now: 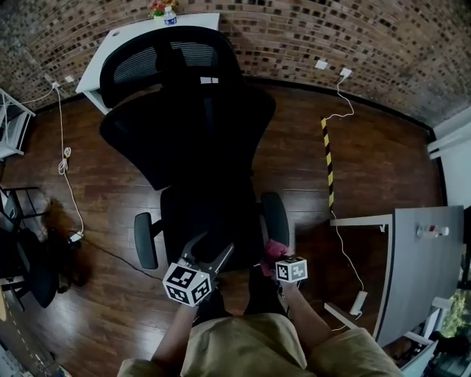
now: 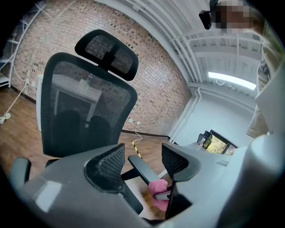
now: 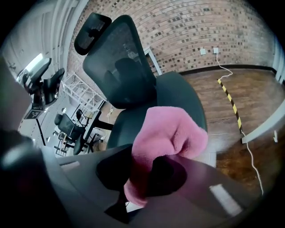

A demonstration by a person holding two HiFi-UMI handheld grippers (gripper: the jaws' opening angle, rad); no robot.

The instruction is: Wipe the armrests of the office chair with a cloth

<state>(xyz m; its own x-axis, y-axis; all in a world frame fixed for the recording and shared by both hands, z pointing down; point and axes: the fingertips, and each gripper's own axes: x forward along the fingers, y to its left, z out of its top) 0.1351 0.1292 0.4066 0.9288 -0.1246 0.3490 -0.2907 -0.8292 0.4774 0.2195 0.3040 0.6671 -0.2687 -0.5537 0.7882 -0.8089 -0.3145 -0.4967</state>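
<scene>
Cable [image 1: 65, 160]: a white lead is seen trailing over the wooden floor [image 1: 368, 147] near its left edge.
Desk [image 1: 121, 44]: a white desk is set against the brick wall. A bottle [image 1: 170, 16] with a blue label, its print too small to be read, is stood at the desk's far edge.
Office chair [image 1: 191, 125]: a black mesh chair with a headrest is placed mid-floor, its seat turned toward the person. A white tag [image 1: 209, 80] is fixed on the backrest, and its writing is illegible.
Left-hand armrest [image 1: 145, 239]: shown at the seat's left edge in the head view, well apart from the cloth.
Left gripper [image 1: 210, 254]: held over the seat's near edge. Its fingers are spread apart and nothing is gripped. Its cube is faced with black-and-white square markers.
Cloth [image 3: 171, 131]: a pink cloth is found at the near end of the right-hand armrest [image 2: 142, 171]. Contact with the pad cannot be confirmed.
Right gripper [image 3: 149, 176]: its fingers are clamped on the cloth, which is bunched above them. A second marker cube is carried.
Tape [image 1: 327, 158]: a yellow-and-black striped strip is laid on the floor, right of the chair.
Table [image 1: 423, 265]: a grey top is seen at the floor's right edge.
</scene>
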